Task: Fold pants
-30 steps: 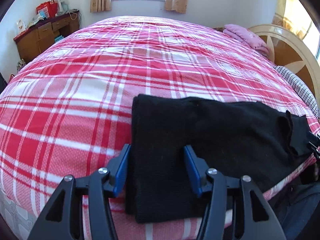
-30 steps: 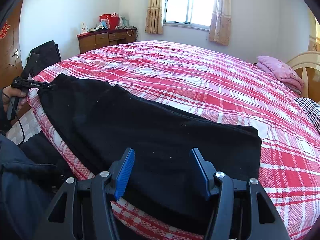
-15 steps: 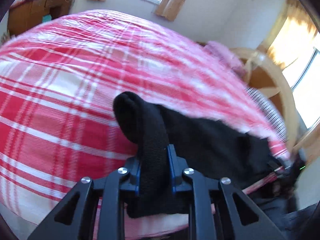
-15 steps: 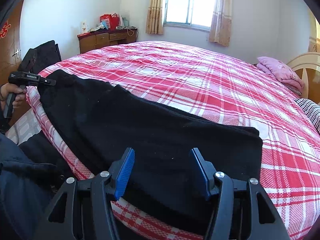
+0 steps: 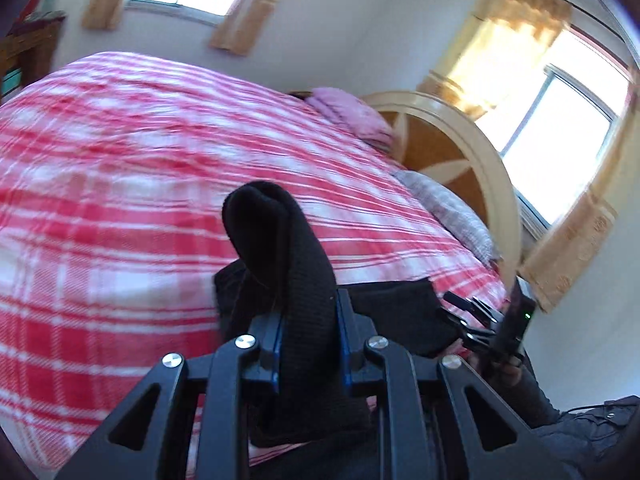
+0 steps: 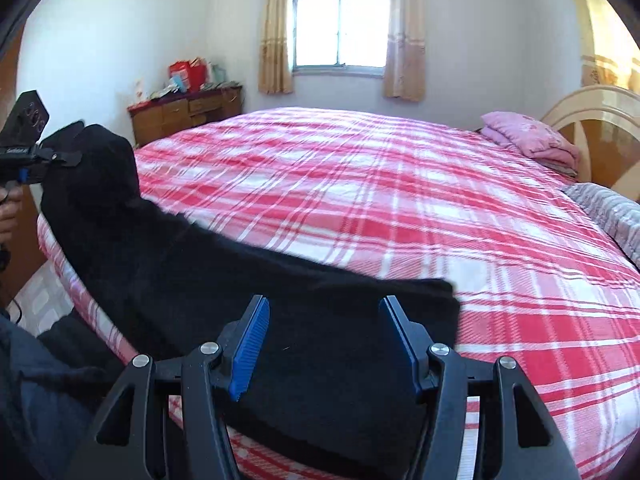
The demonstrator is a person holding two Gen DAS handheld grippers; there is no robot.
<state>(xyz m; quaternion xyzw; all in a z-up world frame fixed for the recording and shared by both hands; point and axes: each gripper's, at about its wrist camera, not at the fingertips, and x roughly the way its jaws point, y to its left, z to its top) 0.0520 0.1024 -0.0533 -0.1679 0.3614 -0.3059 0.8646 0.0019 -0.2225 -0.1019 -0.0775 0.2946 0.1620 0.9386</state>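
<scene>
The black pants [image 6: 248,280] lie along the near edge of the bed, on the red-and-white plaid bedspread [image 6: 400,208], stretching from about 9 o'clock in the right wrist view down to 6 o'clock under the camera. One end is raised off the bedspread: the left gripper [image 5: 308,344] is clamped on a thick fold of the black knit, whose rounded top stands up past its blue pads toward 12 o'clock. In the right wrist view that same gripper [image 6: 60,156] appears at 9 o'clock, a hand [image 6: 8,216] below it, with the cloth bunched up at its tips. The right gripper [image 6: 324,340] hovers over the other end of the pants with its jaws apart, nothing pinched between the blue pads; the fabric's corner lies just beyond its right finger. At 2 o'clock in this view a pink folded blanket [image 6: 528,136] rests by the cream headboard [image 6: 592,108]. A wooden dresser [image 6: 184,112] stands at 10 o'clock, and a curtained window [image 6: 340,28] fills 12 o'clock.
</scene>
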